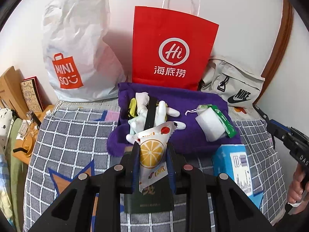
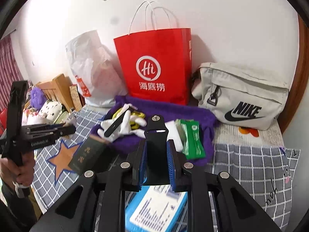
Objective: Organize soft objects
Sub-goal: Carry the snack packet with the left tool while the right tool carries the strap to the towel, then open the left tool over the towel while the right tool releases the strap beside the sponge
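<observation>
On a checked bed, the left hand-held gripper [image 1: 152, 154] grips a lemon-print packet [image 1: 152, 150] and the right hand-held gripper [image 2: 156, 154] grips a black strap [image 2: 156, 135], both just in front of a purple towel [image 1: 193, 100] holding white gloves [image 1: 164, 112], below a red bag [image 1: 173, 48].

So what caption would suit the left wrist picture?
Left gripper shut on a lemon-print sachet, above a purple towel strewn with small items.

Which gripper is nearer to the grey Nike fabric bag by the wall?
Right. The right gripper, holding a black strap, is just left of the grey Nike bag; the left gripper, holding a lemon-printed sachet, is farther left.
</observation>
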